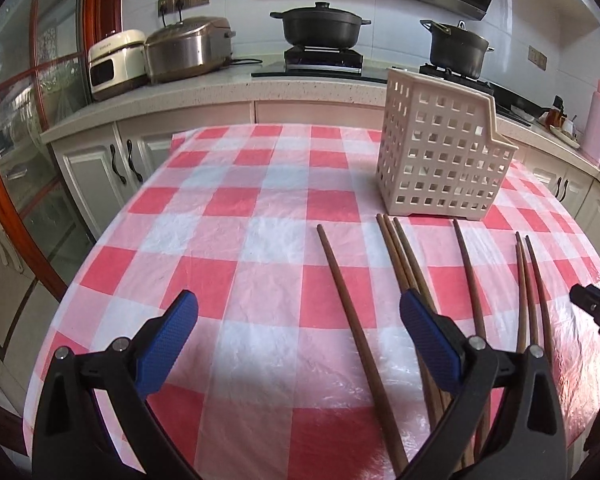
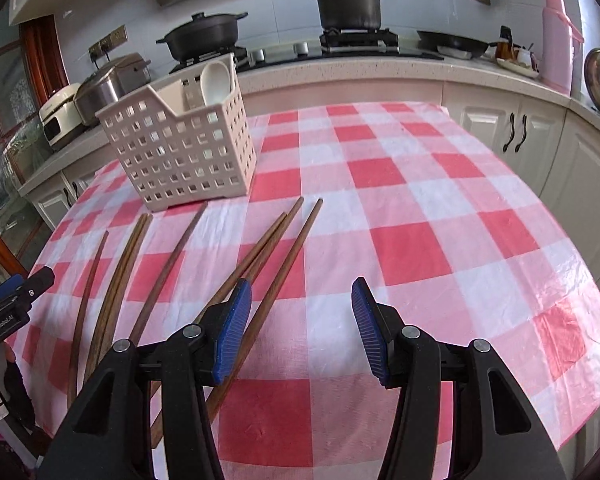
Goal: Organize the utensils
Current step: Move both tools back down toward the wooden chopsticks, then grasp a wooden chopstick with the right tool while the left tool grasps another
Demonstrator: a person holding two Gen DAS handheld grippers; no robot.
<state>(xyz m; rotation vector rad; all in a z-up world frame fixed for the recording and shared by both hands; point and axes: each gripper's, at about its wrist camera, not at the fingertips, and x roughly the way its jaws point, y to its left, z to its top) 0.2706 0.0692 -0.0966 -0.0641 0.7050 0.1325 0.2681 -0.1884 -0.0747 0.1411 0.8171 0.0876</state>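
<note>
Several brown wooden chopsticks (image 1: pixel 354 312) lie side by side on the red-and-white checked tablecloth (image 1: pixel 236 240), in front of a cream perforated utensil basket (image 1: pixel 440 152). In the right wrist view the chopsticks (image 2: pixel 168 264) fan out before the basket (image 2: pixel 180 152), which holds a white spoon (image 2: pixel 216 80). My left gripper (image 1: pixel 298 338) is open and empty above the cloth, its right finger over the chopsticks. My right gripper (image 2: pixel 302 326) is open and empty, its left finger over the rightmost chopsticks. The right gripper's tip shows at the left wrist view's right edge (image 1: pixel 596 308).
A kitchen counter (image 1: pixel 220 88) runs behind the table with a rice cooker (image 1: pixel 188 48), a white appliance (image 1: pixel 116 64), two black pots (image 1: pixel 320 24) on the stove and a pink flask (image 2: pixel 558 40). White cabinets (image 2: pixel 512 132) stand below. The table edge curves near on both sides.
</note>
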